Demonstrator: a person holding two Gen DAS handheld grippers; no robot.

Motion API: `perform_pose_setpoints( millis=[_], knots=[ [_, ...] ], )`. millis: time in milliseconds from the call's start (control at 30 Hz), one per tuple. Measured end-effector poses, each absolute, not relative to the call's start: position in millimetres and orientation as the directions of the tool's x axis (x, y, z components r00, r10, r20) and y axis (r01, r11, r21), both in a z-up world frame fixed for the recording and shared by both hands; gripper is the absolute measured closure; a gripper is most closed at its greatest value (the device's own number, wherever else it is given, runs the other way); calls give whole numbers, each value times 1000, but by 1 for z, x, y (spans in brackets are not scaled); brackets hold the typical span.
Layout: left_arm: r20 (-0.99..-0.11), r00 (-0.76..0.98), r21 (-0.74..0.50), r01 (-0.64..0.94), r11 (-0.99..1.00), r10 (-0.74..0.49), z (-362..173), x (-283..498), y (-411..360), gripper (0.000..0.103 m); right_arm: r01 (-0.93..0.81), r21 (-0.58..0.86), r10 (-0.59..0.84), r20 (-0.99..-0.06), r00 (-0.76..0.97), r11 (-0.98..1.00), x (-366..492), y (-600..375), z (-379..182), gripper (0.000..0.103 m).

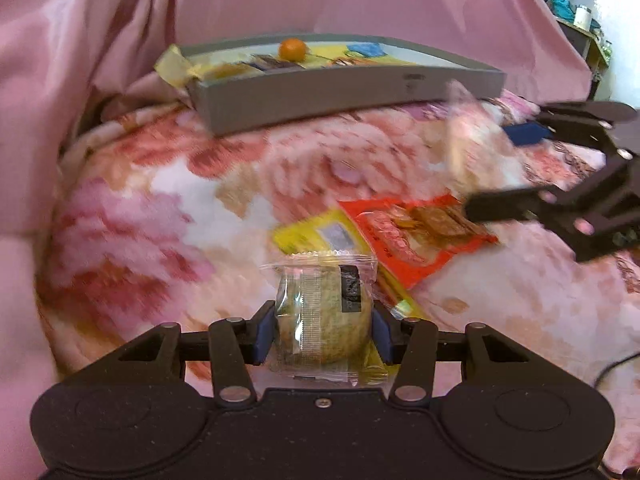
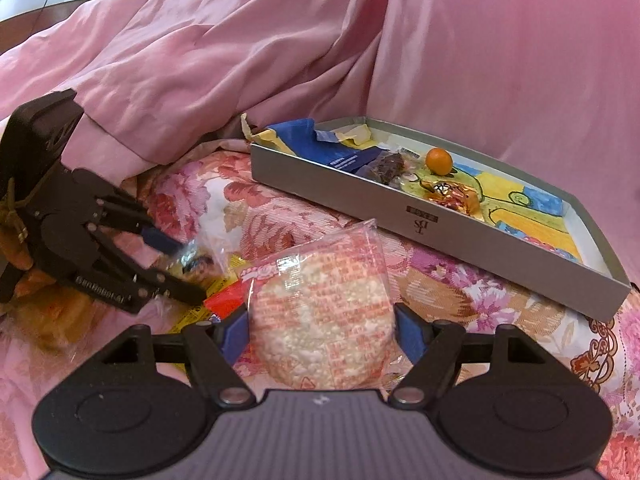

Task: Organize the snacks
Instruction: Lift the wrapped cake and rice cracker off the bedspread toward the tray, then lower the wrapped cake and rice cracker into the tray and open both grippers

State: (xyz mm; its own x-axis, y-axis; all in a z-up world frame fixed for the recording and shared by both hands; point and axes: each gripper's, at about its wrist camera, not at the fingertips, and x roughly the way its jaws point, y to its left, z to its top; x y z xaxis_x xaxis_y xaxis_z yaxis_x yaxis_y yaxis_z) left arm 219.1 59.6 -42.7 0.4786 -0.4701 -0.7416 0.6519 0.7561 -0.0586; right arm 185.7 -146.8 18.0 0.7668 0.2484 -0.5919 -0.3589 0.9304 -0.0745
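Note:
My left gripper [image 1: 323, 330] is shut on a round pastry in a clear wrapper [image 1: 320, 320], just above the floral bedspread. My right gripper [image 2: 320, 328] is shut on a wrapped rice cracker with red print [image 2: 320, 312]. A grey snack tray [image 1: 320, 100] lies at the back; in the right wrist view the tray [image 2: 460, 236] is to the right. It holds a small orange [image 2: 439, 159], a gold-wrapped sweet [image 2: 454, 196], a dark snack bar [image 2: 390, 166] and a blue packet [image 2: 320, 144]. A red snack packet [image 1: 408, 236] and a yellow packet [image 1: 316, 236] lie ahead of the left gripper.
A pink satin quilt [image 2: 240, 60] is heaped behind and left of the tray. The right gripper [image 1: 500, 172] shows blurred at the right edge of the left wrist view. The left gripper [image 2: 176, 268] shows at the left of the right wrist view. Room shelves [image 1: 584, 32] stand far right.

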Motion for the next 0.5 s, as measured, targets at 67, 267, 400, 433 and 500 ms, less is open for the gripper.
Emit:
perform_pose_setpoints(
  millis=[67, 267, 400, 433, 500],
  knots=[
    [-748, 450, -83, 666, 741, -488, -43, 208, 57, 52, -364, -77, 252, -589, 768, 928, 184, -146, 19, 26],
    [-758, 360, -180, 685, 706, -543, -44, 172, 52, 52, -372, -79, 261, -582, 771, 925, 181, -145, 23, 26],
    [-753, 317, -213, 713, 668, -577, -43, 146, 49, 52, -375, -79, 264, -578, 772, 924, 180, -146, 24, 26],
    [-750, 312, -219, 716, 663, -584, -42, 142, 49, 52, -375, -78, 265, -577, 773, 924, 180, -146, 25, 26],
    [-749, 302, -224, 722, 654, -589, -41, 135, 47, 52, -375, -79, 265, -576, 774, 924, 180, -147, 25, 25]
  ],
)
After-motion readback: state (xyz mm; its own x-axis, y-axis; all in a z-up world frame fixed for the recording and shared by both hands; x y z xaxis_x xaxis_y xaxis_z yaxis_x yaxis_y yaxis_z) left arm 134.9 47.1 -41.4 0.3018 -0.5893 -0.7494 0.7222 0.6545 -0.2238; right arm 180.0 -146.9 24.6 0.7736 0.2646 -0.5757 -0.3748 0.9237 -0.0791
